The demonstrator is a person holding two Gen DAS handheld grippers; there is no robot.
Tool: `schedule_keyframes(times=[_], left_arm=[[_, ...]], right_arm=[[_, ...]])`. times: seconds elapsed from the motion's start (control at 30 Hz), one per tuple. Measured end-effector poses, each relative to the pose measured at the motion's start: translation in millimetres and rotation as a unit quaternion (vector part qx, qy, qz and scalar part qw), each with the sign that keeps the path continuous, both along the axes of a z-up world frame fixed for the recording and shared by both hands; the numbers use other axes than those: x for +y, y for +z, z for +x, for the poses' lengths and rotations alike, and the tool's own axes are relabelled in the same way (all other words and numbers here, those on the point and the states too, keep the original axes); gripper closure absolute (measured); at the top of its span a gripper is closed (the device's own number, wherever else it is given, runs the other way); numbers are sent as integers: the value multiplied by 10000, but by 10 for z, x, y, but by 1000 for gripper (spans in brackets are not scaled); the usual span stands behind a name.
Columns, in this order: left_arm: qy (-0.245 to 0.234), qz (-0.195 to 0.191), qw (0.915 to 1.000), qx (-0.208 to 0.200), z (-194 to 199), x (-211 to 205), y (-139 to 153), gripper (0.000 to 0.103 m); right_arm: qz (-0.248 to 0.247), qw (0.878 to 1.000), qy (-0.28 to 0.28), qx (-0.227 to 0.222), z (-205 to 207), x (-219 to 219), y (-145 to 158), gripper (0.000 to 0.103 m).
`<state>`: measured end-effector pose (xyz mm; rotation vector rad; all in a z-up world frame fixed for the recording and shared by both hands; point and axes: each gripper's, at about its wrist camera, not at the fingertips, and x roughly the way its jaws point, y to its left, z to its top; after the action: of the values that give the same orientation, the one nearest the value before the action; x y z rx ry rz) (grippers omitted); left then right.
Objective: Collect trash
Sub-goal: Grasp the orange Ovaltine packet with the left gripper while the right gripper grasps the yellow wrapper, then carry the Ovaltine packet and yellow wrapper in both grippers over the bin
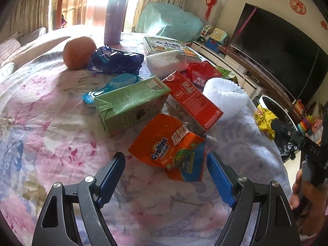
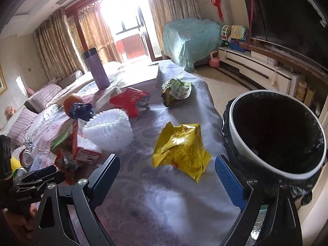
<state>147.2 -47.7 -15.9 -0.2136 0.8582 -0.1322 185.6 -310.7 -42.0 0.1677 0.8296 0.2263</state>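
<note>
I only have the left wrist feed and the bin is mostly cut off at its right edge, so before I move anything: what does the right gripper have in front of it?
Observer: The right gripper is open, with the yellow snack bag lying on the tablecloth between and just beyond its fingers.
Operator: Is the bin close to that bag?
Observer: Yes, the white bin with a black liner stands right beside the table edge, to the bag's right.
Operator: Anything in the bin?
Observer: Its inside looks dark; I cannot tell.
Operator: Other trash I'm missing?
Observer: A green crumpled wrapper lies farther back on the table.
</note>
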Motion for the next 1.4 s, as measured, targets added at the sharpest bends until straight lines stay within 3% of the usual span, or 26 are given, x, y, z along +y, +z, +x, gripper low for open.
schedule_keyframes(times=[0.1,0.2,0.23,0.3,0.37,0.5,0.97,1.4], left_arm=[[-69,64,10000,0,73,-29,-39,23],[-181,87,9998,21,177,-37,-105,27],[-236,93,9997,37,201,-44,-125,31],[-407,101,9990,126,231,-88,-162,62],[-544,62,9984,151,238,-109,-176,76],[-671,11,9977,100,207,-125,-151,85],[-1219,-318,9920,-117,19,-382,99,86],[-1652,-325,9857,-82,178,-831,116,85]], right_arm=[[71,10000,-41,50,96,-18,-46,13],[120,9998,-87,141,174,-43,-102,27],[135,9997,-110,195,197,-55,-126,38],[163,9993,-161,301,220,-79,-175,51],[160,9992,-249,273,196,-116,-185,63],[188,9992,-254,233,120,-156,-151,70],[475,9986,-210,61,-212,-190,79,71],[442,9977,-516,-46,-386,-464,181,71]])
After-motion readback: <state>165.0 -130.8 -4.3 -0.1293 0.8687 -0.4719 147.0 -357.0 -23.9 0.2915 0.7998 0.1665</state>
